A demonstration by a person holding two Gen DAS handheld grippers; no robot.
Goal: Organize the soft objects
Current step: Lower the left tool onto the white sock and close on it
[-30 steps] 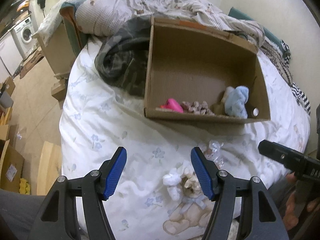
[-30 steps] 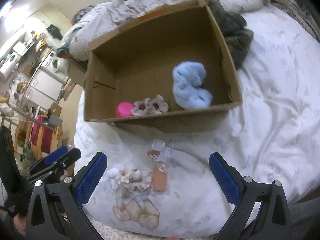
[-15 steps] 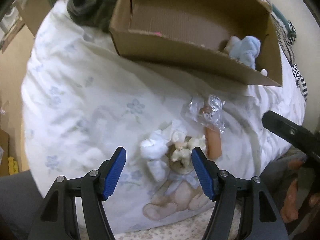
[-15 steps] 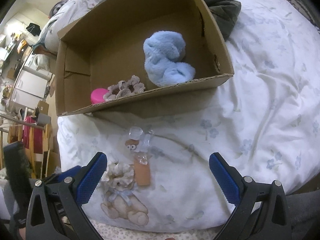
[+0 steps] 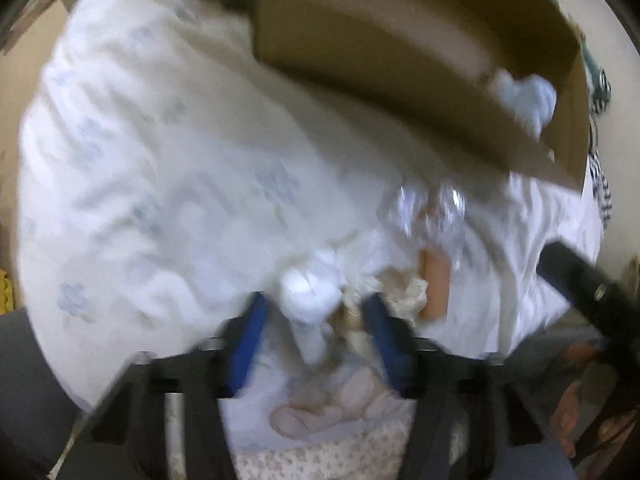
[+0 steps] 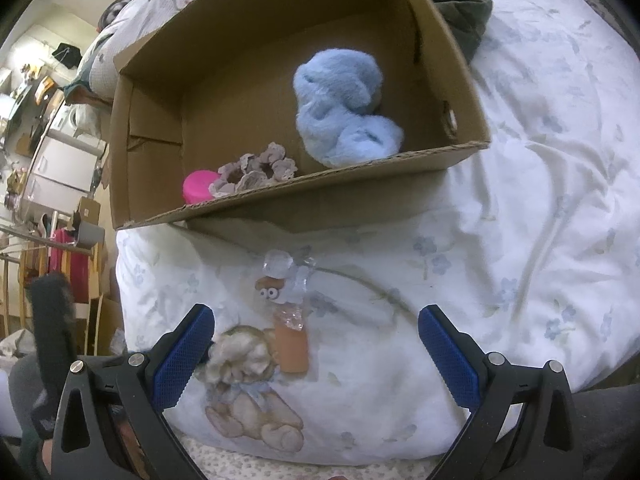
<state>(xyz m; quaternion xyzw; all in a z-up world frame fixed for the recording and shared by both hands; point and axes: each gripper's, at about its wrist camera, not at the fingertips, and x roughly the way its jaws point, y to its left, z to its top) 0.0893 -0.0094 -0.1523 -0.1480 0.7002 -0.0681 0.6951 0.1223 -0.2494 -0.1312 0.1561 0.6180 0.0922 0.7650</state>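
Observation:
A cardboard box (image 6: pixel 344 196) lies on the bed. It holds a fluffy blue plush (image 6: pixel 344 116), a crocheted beige scrunchie (image 6: pixel 256 170) and a pink item (image 6: pixel 198 186). In the blurred left wrist view my left gripper (image 5: pixel 316 312) is open, its blue pads on either side of a white fluffy scrunchie (image 5: pixel 308 292) on the bed. A brown toy in clear wrap (image 6: pixel 286 316) lies beside it. My right gripper (image 6: pixel 316 344) is open and empty above the bed's front edge. The box also shows in the left wrist view (image 5: pixel 400 80).
The white floral duvet (image 6: pixel 540 200) has a printed teddy bear (image 6: pixel 252 412) near its front edge. A dark garment (image 6: pixel 460 8) lies behind the box. Furniture and clutter stand on the floor at the left (image 6: pixel 60 160).
My left gripper has dropped down to the white scrunchie, and its pads now flank it. My right gripper has moved closer to the box and bed.

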